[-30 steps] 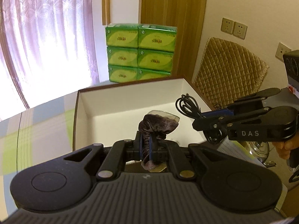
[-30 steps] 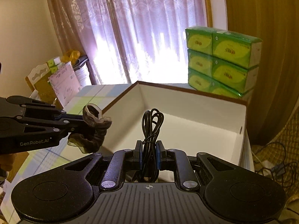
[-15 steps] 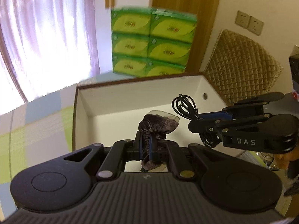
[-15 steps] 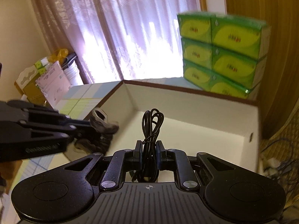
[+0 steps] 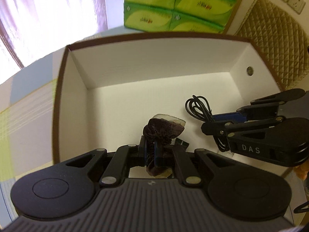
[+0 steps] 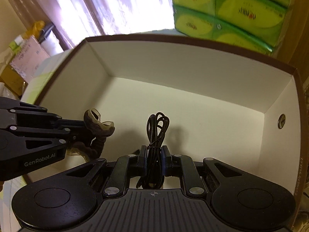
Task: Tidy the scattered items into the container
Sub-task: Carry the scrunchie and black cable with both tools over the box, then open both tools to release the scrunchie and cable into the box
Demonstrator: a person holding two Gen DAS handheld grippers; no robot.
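Left wrist view: the left tool [image 5: 151, 148], clamped on a brown velvet scrunchie [image 5: 163, 129], hangs over the white box [image 5: 135, 69], floor directly below. At three o'clock, the right tool [image 5: 209, 124] pinches a cable bundle [image 5: 199, 109].

Right wrist view: cable bundle [image 6: 155, 131] upright between closed fingers, above the box floor; scrunchie [image 6: 98, 127] at nine o'clock.

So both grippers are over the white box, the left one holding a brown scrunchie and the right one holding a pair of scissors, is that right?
Not quite. The right gripper holds a bundled black cable, not scissors; the right wrist view shows it pinched between the jaws. The rest stands: both are over the white box, and the left gripper holds the brown scrunchie.
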